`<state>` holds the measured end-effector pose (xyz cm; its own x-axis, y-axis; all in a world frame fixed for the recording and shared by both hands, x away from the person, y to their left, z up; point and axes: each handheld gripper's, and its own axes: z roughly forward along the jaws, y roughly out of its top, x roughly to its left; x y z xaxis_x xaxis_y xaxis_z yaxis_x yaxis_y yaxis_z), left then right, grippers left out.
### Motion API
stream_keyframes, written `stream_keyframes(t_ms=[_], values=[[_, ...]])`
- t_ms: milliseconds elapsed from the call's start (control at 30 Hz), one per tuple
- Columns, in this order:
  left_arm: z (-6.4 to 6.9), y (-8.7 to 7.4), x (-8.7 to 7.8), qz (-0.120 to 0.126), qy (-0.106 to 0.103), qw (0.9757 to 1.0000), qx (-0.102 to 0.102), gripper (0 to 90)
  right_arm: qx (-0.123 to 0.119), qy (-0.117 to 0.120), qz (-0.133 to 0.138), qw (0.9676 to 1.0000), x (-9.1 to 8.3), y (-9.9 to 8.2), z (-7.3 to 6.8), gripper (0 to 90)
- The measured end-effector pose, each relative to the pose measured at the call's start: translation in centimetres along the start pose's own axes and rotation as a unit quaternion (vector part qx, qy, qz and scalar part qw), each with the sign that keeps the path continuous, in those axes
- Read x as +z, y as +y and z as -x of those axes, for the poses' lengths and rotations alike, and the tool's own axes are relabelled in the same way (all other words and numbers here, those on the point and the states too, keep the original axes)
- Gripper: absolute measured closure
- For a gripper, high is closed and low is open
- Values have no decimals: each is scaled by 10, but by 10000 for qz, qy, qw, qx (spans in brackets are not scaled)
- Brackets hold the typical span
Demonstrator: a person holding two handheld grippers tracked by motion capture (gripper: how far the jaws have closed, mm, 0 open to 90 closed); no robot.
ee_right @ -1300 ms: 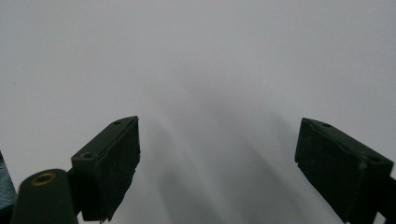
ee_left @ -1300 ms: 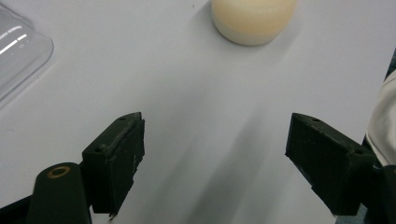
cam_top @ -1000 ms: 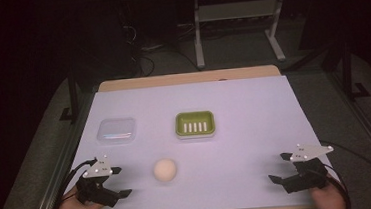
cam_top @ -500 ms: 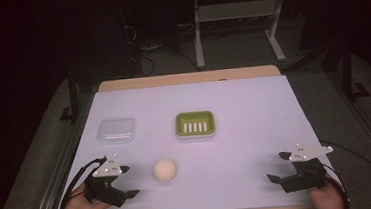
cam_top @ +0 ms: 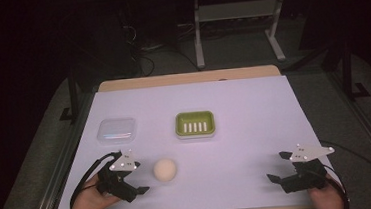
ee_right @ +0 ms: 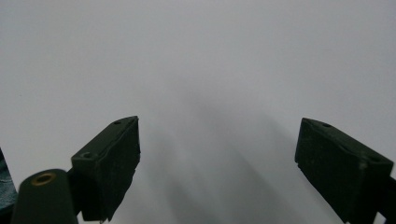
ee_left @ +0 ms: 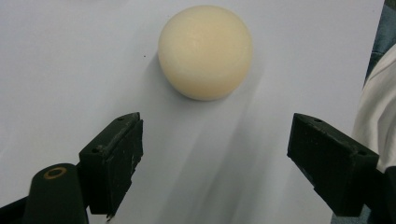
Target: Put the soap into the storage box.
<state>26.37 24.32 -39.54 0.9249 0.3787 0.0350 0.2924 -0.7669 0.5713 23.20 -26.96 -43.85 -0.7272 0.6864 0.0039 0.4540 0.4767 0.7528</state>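
Cream ball (cam_top: 165, 170) sits on the white table cover (cam_top: 245, 125), near the front edge and left of centre, with nothing touching it. Left gripper (cam_top: 138, 184) is low over the cover just to the ball's left, jaws spread wide and empty; in the left gripper view the ball (ee_left: 205, 52) lies just beyond the two black jaws, lined up with the gap between them. Right gripper (cam_top: 277, 167) rests well apart at the front right, jaws wide too, holding nothing, bare cover ahead of it. Farther back, a green ridged dish (cam_top: 194, 124) lies near the middle, and a clear lidded box (cam_top: 117, 130) lies to its left, both well clear of the ball.
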Motion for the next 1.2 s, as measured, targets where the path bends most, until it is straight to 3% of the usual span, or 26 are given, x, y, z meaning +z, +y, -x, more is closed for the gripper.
stream_keyframes(t_ms=[1200], values=[[-6,35,20,-189,-191,9993,270,180,-54,2,-2,10000,1,2,-4,134]])
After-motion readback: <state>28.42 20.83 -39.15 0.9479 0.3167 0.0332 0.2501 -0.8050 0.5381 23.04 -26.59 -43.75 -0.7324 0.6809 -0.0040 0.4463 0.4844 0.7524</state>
